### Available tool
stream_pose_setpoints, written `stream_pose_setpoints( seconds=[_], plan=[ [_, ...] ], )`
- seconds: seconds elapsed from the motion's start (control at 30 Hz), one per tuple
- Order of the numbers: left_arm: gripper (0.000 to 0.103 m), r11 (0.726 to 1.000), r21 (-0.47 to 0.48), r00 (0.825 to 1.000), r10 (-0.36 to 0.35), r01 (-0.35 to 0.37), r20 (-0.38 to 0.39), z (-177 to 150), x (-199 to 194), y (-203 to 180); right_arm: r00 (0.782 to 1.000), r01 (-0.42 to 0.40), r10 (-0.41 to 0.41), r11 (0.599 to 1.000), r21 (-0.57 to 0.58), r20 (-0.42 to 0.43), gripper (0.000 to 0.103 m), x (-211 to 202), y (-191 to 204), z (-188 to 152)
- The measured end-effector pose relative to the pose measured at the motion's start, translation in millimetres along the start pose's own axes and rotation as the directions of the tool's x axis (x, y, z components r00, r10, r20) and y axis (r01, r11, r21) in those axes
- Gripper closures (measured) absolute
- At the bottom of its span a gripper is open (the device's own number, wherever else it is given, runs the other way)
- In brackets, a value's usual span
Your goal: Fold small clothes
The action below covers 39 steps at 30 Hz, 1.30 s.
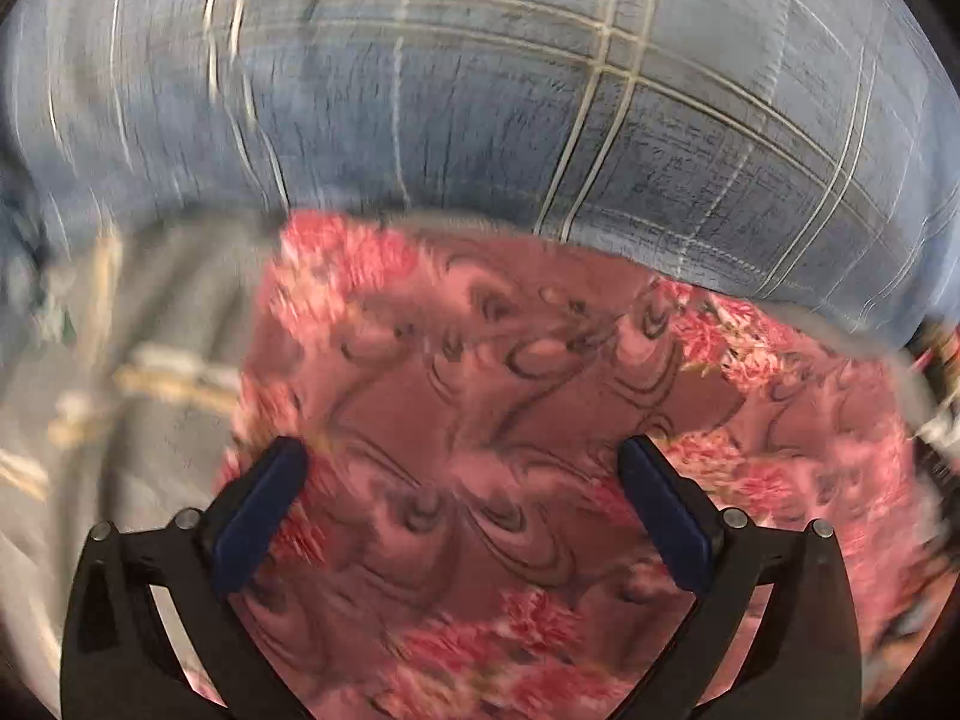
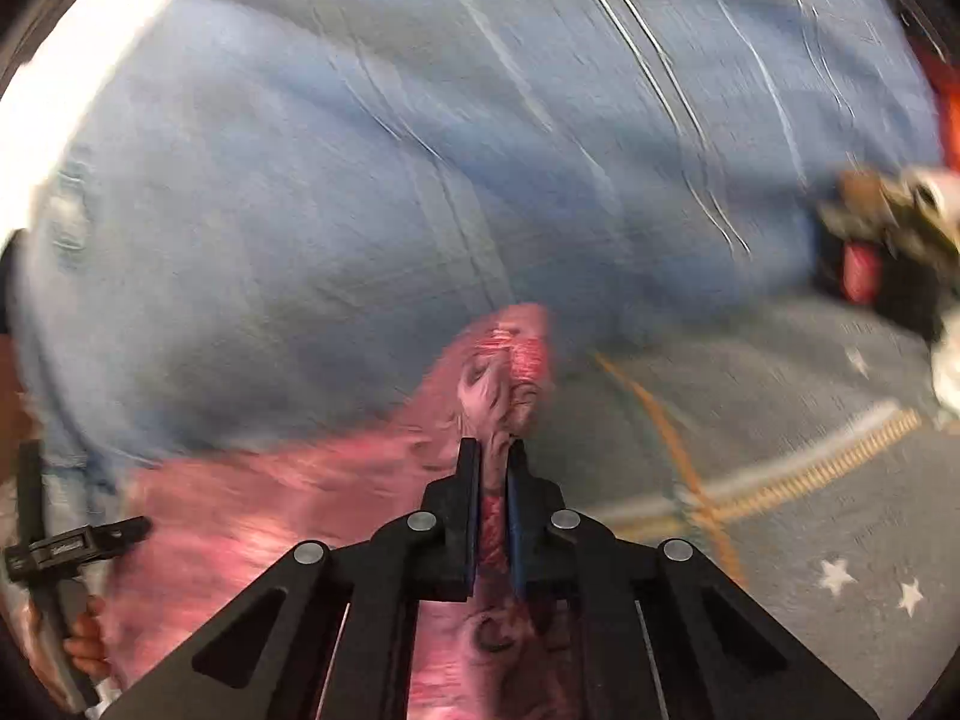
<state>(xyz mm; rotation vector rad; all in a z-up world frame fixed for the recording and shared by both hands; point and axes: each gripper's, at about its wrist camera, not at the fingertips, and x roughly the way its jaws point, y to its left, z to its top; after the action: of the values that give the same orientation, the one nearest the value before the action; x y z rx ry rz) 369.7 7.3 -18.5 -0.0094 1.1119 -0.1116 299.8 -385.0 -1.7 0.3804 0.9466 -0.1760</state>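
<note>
Right wrist view: my right gripper clamped on pink cloth edge, cloth lying against blue pillow. Left gripper jaws wide, empty, above cloth. Risk: thin pinch slips if I drag fast, fold bunches.

My left tool points steeply downward, jaws spread wide, blue pads well apart and pressing on nothing. My right tool also angles down, jaws drawn nearly together, pads pinching a fold of pink cloth. Both views are motion-blurred. Fingers show at right view's lower left edge.
</note>
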Motion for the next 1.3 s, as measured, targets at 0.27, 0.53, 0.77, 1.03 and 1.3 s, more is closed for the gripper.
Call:
stream_pose_setpoints(
  seconds=[0.27, 0.53, 0.77, 1.03, 1.3],
  plan=[
    [0.000, 0.983, -0.050, 0.984, -0.176, 0.177, 0.030, -24, -42, -4, 0.942, -0.283, 0.290, 0.957, -0.065, 0.171, 0.079, -66, 0, -13],
    [0.000, 0.991, 0.022, 0.990, -0.135, 0.135, 0.039, -61, -79, -9, 0.957, -0.229, 0.245, 0.967, -0.113, 0.156, 0.071, -83, 3, -60],
    [0.000, 0.997, 0.012, 0.996, -0.077, 0.076, 0.044, -110, -71, 18, 0.991, -0.044, 0.069, 0.977, -0.207, 0.113, 0.071, -77, 15, -108],
    [0.000, 0.984, -0.046, 0.970, -0.162, 0.173, 0.183, -93, -117, 72, 0.978, -0.095, 0.156, 0.925, -0.368, 0.137, 0.042, -110, 117, -154],
    [0.000, 0.968, -0.205, 0.973, -0.100, 0.144, 0.211, -68, -97, 153, 0.983, -0.067, 0.174, 0.646, -0.760, 0.061, 0.032, -78, 281, -235]
  ],
)
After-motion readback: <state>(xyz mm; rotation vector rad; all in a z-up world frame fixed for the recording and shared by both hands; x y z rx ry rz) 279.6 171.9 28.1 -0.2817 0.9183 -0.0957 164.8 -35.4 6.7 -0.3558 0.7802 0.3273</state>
